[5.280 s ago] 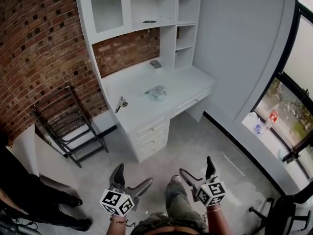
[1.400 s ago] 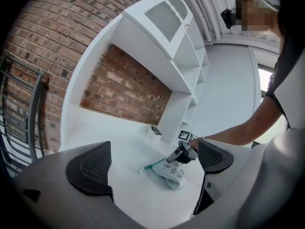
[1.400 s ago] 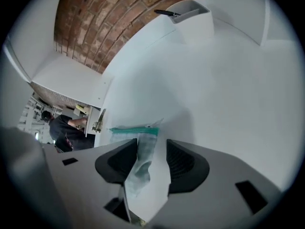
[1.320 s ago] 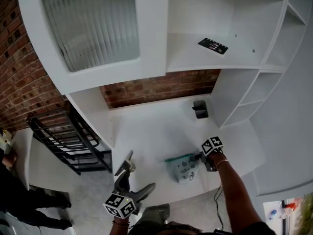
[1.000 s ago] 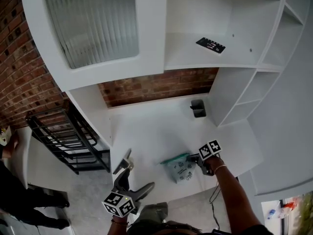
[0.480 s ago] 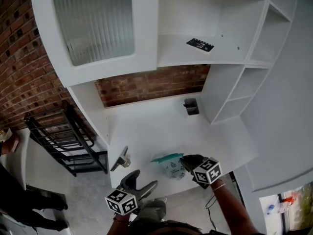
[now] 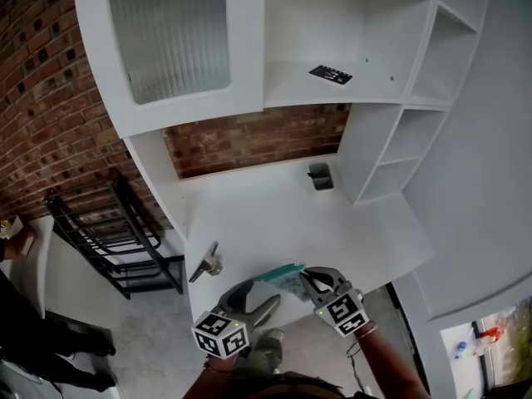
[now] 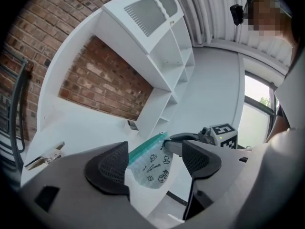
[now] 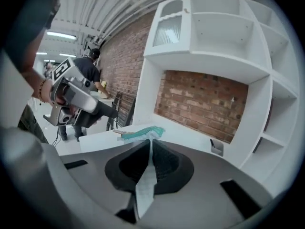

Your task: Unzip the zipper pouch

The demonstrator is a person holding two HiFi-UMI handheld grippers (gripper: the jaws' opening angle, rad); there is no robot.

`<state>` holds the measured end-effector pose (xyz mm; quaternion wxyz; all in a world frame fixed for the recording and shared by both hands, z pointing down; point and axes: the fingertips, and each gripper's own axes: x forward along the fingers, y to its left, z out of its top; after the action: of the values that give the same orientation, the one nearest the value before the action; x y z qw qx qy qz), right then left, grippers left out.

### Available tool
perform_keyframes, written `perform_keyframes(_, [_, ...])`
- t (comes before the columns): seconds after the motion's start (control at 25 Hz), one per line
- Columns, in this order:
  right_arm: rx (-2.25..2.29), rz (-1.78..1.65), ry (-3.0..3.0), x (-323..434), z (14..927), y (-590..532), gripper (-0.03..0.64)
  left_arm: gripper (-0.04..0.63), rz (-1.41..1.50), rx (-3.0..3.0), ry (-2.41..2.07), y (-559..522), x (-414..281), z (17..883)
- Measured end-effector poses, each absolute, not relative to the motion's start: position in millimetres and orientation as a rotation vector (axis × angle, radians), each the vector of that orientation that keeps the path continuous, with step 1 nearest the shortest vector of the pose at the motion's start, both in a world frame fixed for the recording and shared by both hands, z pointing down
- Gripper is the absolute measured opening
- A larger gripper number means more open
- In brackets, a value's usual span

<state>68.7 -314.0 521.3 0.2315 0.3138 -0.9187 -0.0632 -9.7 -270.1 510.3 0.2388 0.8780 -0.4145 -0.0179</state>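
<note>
Far left, beside the white desk (image 7: 349,231), stands a black metal rack (image 7: 116,231). A small metal clip (image 7: 208,264) lies near the desk's front left corner. The left gripper (image 8: 155,162) points in over the front edge. Its jaws stand apart and have just been closing. The zipper pouch (image 7: 287,281) shows in the gap between them, but neither pad presses on it. The pouch is clear with little printed figures and a teal zip strip. It hangs in the air by the middle of the front edge, held up by the right gripper (image 9: 150,163), whose jaws are clamped tight on one edge of it. A small grey holder (image 7: 320,175) sits towards the back right corner.
</note>
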Motion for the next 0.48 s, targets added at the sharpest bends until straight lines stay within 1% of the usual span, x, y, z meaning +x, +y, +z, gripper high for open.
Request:
perform_keyframes(0.2, [0.886, -0.404, -2.452, 63, 504, -282, 0.011, 0.302, 0.006, 2.422, -1.121, -256, 5, 496])
perform_keyframes(0.48, [0.889, -0.755, -2.257, 54, 492, -236, 0.011, 0.298, 0.117, 2.478, -1.1, -233, 23, 477])
